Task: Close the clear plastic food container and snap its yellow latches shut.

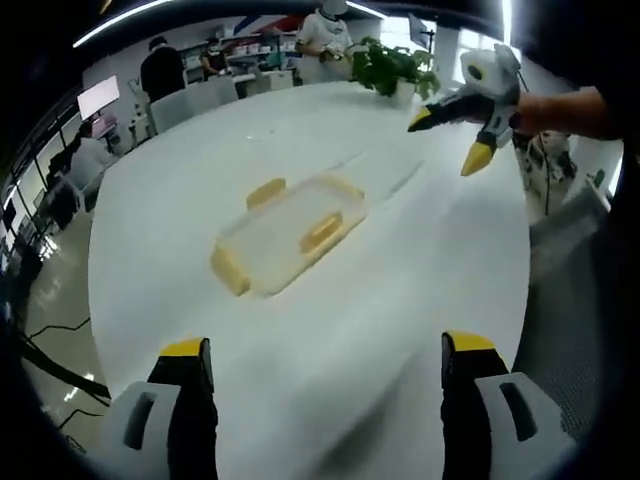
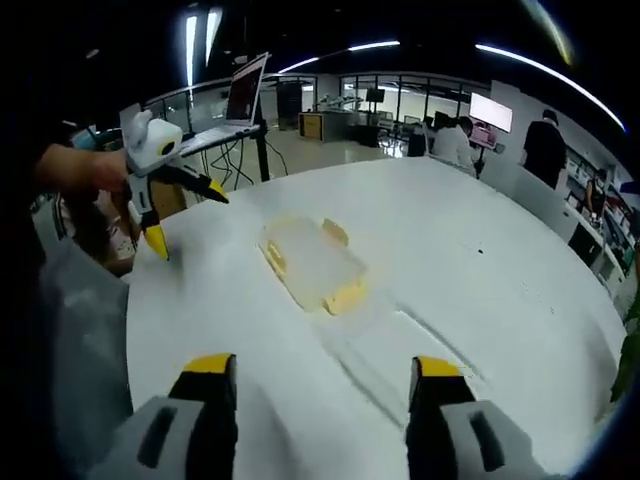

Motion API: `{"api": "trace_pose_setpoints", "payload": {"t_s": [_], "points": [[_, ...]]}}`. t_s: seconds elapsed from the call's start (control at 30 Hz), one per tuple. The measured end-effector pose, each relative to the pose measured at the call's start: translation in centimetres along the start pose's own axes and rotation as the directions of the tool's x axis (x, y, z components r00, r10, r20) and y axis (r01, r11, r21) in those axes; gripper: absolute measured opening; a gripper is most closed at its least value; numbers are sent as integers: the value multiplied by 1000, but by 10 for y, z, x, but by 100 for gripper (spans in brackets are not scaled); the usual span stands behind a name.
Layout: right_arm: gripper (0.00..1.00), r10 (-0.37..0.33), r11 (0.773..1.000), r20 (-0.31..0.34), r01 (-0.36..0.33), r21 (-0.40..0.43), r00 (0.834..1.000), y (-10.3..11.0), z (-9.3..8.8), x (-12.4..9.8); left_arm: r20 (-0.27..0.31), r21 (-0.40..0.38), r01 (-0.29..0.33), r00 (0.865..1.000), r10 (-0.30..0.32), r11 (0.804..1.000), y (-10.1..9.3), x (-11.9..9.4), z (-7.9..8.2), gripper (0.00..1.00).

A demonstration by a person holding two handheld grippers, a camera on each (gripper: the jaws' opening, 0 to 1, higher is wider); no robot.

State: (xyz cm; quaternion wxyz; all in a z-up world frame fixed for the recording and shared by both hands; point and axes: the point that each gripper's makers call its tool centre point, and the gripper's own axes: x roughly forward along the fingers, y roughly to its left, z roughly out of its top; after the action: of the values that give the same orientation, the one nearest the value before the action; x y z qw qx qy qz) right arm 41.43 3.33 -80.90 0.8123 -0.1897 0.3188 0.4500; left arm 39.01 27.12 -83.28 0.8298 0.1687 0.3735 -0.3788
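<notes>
Clear plastic food container with yellow latches lay flat near the middle of the big white round table, also seen in the right gripper view. Lid looked to be on; latches snapped or not, could not tell. A see-through flat sheet or lid lay just beside the box on the table, hard to make out.

Left gripper hung above the near table edge, yellow-tipped black jaws wide apart, holding nothing, well apart from the box. Right gripper likewise spread wide and empty, short of the box.

Right gripper also showed far right in the left gripper view, held in a hand, jaws parted, up off the table. Left gripper showed at the left of the right gripper view, same way.

Green leafy plant stood at the far table edge. People sat and stood at desks beyond. Open laptop on a stand stood past the table.
</notes>
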Motion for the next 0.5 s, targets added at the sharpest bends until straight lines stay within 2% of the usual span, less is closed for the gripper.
{"api": "trace_pose_setpoints", "payload": {"t_s": [0.03,0.07,0.1,0.13,0.17,0.2,0.27,0.3,0.4,0.43,0.5], "points": [[62,-13,1000,3,13,2,1000,-3,3,1,0,0,-2,1000,2,1000,1,-1,1,79],[74,-18,1000,15,18,13,1000,-5,7,4,0,-10,-3,1000,3,1000,4,-1,2,79],[86,-10,999,40,8,36,999,-4,12,7,1,-36,-4,1000,4,999,5,0,2,83],[84,19,999,36,-21,37,999,-1,13,8,9,-54,-1,1000,1,999,6,0,4,89],[73,35,999,19,-35,18,999,0,12,9,20,-60,2,1000,0,998,7,0,6,89],[69,2,1000,2,-2,-31,1000,-6,11,9,19,-54,1,1000,0,999,7,-1,6,86],[80,18,1000,19,-18,0,1000,-4,16,15,12,-43,-18,1000,18,999,11,0,5,84],[79,51,998,33,-51,23,998,0,20,17,12,-47,-12,1000,13,999,12,1,5,85],[79,29,999,21,-29,-22,999,-4,23,22,6,-52,-18,1000,18,998,14,4,5,87],[75,41,999,18,-41,-34,999,-2,24,22,6,-60,-20,1000,20,998,15,5,5,91],[76,23,997,54,-20,-69,998,-6,34,23,25,-64,-13,1000,15,998,13,7,8,98]]}}
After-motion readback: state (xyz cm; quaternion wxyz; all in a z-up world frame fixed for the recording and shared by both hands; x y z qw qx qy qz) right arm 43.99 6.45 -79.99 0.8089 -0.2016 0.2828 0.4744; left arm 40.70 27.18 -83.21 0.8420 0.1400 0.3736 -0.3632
